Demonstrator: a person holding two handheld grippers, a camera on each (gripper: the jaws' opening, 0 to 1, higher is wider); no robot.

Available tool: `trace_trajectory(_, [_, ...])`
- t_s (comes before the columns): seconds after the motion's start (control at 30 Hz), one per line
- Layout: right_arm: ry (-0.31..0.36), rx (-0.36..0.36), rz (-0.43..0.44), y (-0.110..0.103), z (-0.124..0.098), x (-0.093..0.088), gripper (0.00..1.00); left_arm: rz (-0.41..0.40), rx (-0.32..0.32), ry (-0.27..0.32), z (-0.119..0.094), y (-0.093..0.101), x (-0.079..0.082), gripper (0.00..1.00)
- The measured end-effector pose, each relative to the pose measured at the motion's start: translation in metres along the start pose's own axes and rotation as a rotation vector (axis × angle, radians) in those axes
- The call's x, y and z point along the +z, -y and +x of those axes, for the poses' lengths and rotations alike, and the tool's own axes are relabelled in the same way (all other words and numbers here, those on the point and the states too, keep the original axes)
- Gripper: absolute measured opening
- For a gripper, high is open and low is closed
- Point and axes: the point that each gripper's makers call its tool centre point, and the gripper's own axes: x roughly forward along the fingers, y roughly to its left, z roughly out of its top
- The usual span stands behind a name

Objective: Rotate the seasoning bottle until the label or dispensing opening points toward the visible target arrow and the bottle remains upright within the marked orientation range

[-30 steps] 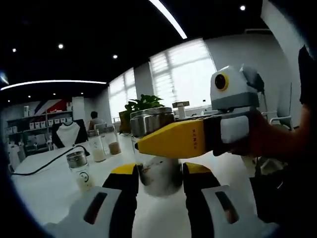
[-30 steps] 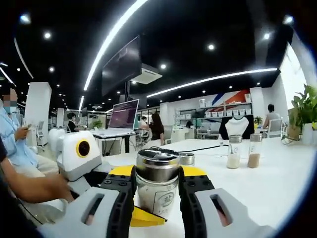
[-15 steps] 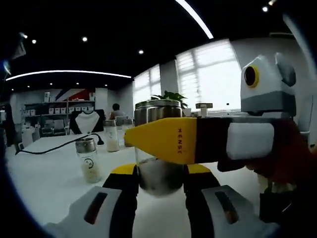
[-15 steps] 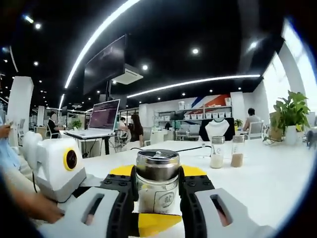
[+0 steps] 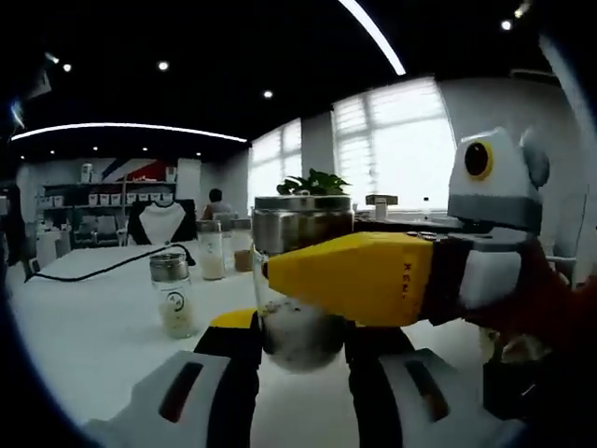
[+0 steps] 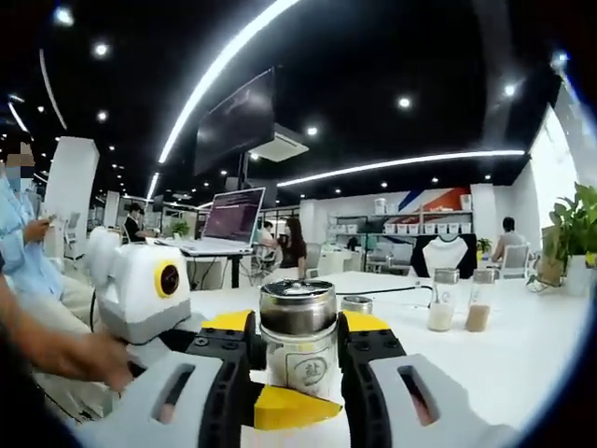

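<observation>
Seasoning bottle [image 6: 298, 347] stands upright on the white desk [image 6: 504, 359], steel cap on top, glass body with a small round label mark facing the right gripper view. Right gripper [image 6: 297, 350] has its jaws closed in on both sides of the bottle, black pads against the glass just under the cap. It looks like a firm hold.

In the left gripper view the same bottle [image 5: 300, 280] sits between the left gripper [image 5: 300, 341] jaws low on the body. Jaws narrow, at or next to the glass; real contact can't be confirmed, since the right gripper's yellow jaw [image 5: 359, 278] crosses in front of the bottle. In the right gripper view a yellow tip of the left gripper [image 6: 291, 409] pokes under the bottle's base area.

Progress: grasp is done and the bottle is upright, so mid-rotation is my read. No target arrow or marked range can be made out on the desk around the bottle, so alignment can't be judged. Dispensing opening not readable on the cap. Left to do, likely: finish the turn, confirm label direction, release without tipping.

Beyond the bottle: a second shaker [image 5: 173, 294] left of it in the left gripper view, two more jars [image 6: 460, 301] farther back, a black cable [image 5: 103, 269] on the desk. A person's hand [image 6: 89, 359] holds the left gripper body.
</observation>
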Motion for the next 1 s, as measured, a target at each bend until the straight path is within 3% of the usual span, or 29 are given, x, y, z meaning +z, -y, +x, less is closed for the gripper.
trace_trajectory(0.07, [0.006, -0.005, 0.017, 0.004, -0.003, 0.001, 0.29, -0.028, -0.029, 0.002, -0.003, -0.002, 0.0, 0.37])
trace_trajectory(0.33, [0.025, 0.112, 0.021, -0.011, -0.01, 0.007, 0.28, 0.018, -0.152, 0.004, -0.014, 0.008, 0.006, 0.37])
trace_trajectory(0.53, [0.006, 0.2, 0.054, -0.018, -0.016, 0.002, 0.29, 0.107, -0.234, -0.03, -0.02, 0.021, 0.001, 0.37])
trace_trajectory(0.73, [0.012, 0.265, 0.094, -0.027, -0.022, 0.003, 0.3, 0.118, -0.304, -0.028, -0.024, 0.033, 0.001, 0.37])
trace_trajectory(1.0, [-0.004, 0.257, 0.1, -0.033, -0.023, -0.001, 0.3, 0.103, -0.329, -0.036, -0.024, 0.038, -0.003, 0.37])
